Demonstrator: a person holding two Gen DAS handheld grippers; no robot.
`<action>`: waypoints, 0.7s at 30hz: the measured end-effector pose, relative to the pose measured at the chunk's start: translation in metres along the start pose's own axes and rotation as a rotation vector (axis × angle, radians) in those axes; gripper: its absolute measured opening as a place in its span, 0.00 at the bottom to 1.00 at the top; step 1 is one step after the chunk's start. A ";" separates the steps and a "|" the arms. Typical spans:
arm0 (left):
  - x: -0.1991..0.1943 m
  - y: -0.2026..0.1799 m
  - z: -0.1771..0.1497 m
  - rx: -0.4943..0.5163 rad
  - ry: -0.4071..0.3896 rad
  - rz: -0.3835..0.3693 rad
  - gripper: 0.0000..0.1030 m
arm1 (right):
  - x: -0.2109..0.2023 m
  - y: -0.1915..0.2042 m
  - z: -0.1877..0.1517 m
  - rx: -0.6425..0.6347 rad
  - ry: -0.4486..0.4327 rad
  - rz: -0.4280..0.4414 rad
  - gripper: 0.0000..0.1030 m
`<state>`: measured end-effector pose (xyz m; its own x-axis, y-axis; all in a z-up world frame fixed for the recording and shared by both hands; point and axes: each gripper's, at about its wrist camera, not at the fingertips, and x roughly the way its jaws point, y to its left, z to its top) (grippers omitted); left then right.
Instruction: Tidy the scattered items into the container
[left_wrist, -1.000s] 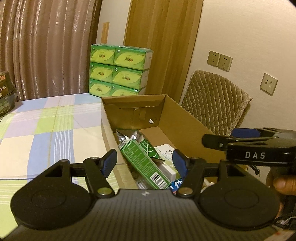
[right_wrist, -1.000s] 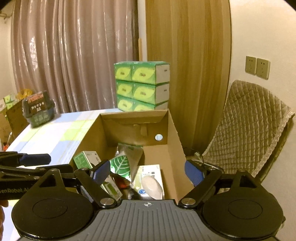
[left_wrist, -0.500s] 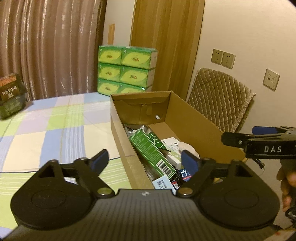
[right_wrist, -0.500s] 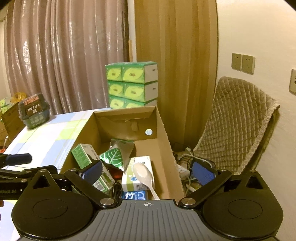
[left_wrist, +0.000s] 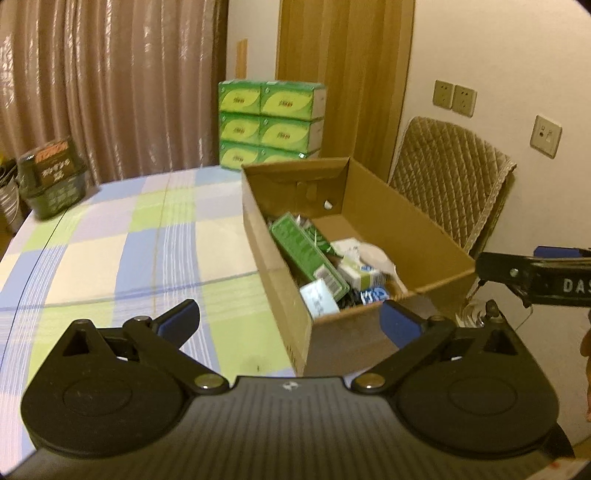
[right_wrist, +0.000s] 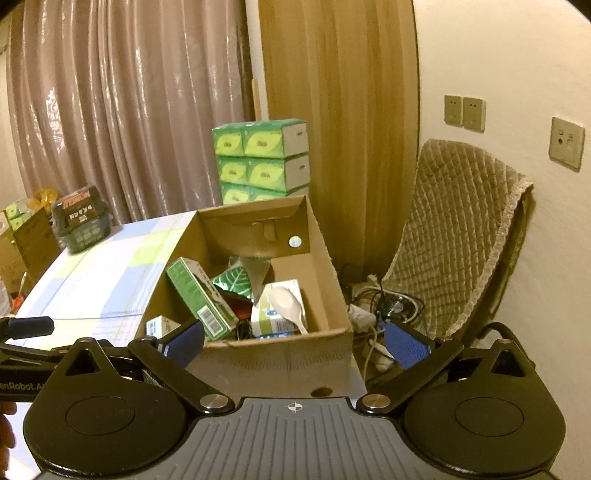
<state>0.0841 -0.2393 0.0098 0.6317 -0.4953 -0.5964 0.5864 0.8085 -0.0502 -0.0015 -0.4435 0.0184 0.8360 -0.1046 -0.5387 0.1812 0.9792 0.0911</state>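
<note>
An open cardboard box stands on the right end of the checked tablecloth. Inside lie a long green carton, a green leaf-print packet, a white box with a white spoon on it, and small white and blue packs. My left gripper is open and empty, in front of the box's near wall. My right gripper is open and empty, also in front of the box. The right gripper shows at the right edge of the left wrist view.
Stacked green tissue boxes stand behind the table. A dark basket sits at the far left table corner. A quilted chair and tangled cables are right of the box, by the wall.
Both grippers have pulled back from over the box and opened wider. The box's front wall has come into view. The items in the box have not moved.
</note>
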 end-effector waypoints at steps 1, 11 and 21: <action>-0.003 -0.001 -0.002 -0.005 0.007 -0.001 0.99 | -0.004 0.000 -0.001 0.001 0.001 0.000 0.98; -0.028 -0.017 -0.005 -0.038 0.045 0.011 0.99 | -0.028 0.000 -0.006 -0.010 0.001 0.012 0.98; -0.049 -0.027 -0.001 -0.054 0.035 0.028 0.99 | -0.048 0.002 -0.002 -0.033 -0.024 0.033 0.98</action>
<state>0.0369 -0.2368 0.0395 0.6284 -0.4617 -0.6261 0.5399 0.8382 -0.0763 -0.0419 -0.4359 0.0431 0.8535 -0.0760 -0.5156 0.1367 0.9873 0.0808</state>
